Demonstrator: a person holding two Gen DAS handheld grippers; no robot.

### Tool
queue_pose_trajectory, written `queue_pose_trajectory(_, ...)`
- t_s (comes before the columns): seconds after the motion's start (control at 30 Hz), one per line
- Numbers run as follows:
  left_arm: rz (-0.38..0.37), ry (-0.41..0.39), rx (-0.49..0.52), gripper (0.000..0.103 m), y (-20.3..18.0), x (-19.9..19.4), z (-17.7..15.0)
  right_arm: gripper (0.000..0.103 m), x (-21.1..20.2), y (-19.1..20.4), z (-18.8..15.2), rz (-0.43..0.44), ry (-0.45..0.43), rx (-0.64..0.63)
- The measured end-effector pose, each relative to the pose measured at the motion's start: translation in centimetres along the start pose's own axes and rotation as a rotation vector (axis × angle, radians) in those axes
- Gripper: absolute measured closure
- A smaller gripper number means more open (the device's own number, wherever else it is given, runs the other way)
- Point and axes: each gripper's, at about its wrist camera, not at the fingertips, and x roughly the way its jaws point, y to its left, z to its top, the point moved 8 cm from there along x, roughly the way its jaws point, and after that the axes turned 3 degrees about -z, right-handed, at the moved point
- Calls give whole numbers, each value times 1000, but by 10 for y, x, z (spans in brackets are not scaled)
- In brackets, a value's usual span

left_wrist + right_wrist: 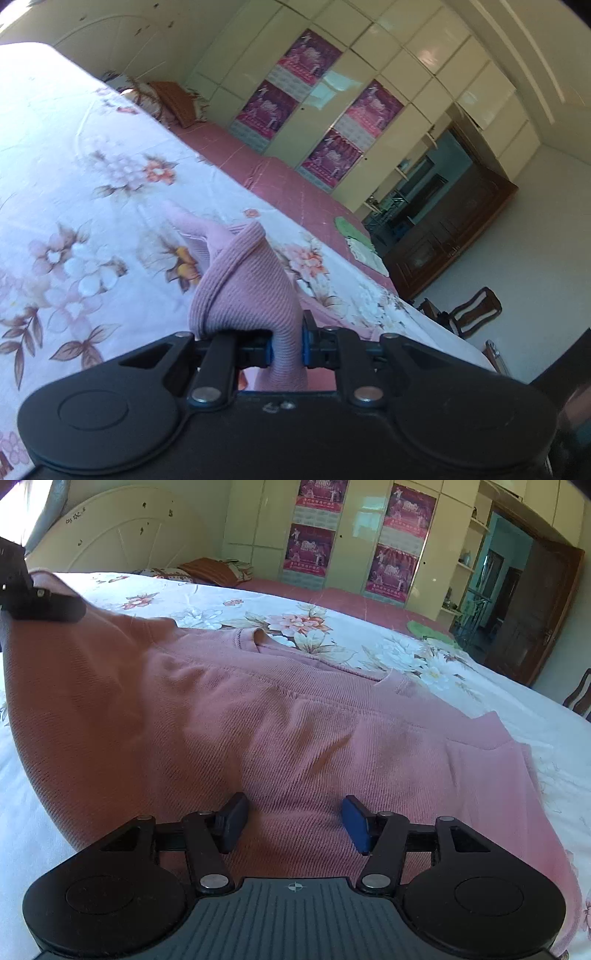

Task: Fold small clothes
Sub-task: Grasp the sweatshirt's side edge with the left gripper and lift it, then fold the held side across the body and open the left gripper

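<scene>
A floral-sheeted bed (207, 602) faces cream wardrobes (436, 554) hung with pink posters (402, 539).

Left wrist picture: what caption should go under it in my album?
Left gripper pinches a bunched fold of the pink top above the flowery bedsheet.

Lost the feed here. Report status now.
Left tongs shut on pink ribbed knit top. Right tongs open above it. Top spread on floral bedsheet. Nothing in the way.

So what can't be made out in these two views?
- Left wrist view: which part of the pink top the left hand-held gripper pinches; bunched cloth hides it.
- Right wrist view: the top's near hem, behind the right hand-held gripper.
- Both views: print on the wardrobe posters, too small.
</scene>
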Motion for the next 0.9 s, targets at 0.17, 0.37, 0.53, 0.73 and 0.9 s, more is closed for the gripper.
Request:
queue_pose_trajectory(0.17,-72,22,143,94,-70,22,-11,46,-21,-50,8,111,-43,223)
queue_pose_trajectory(0.37,-127,151,229,96,-134,78,-70,46,-34,-145,0,151,-31,406)
queue_pose_trajectory(0.53,-107,296,287,96,-144,103,-129,46,-32,-192,-15,205,7,510)
queue_pose_trajectory(0.73,-72,368,357,60,-139,85,-134,46,-35,-189,-2,370,15,532)
queue_pose_trajectory(0.9,32,259,282,47,-108,55,-94,46,-27,-152,14,456,18,451)
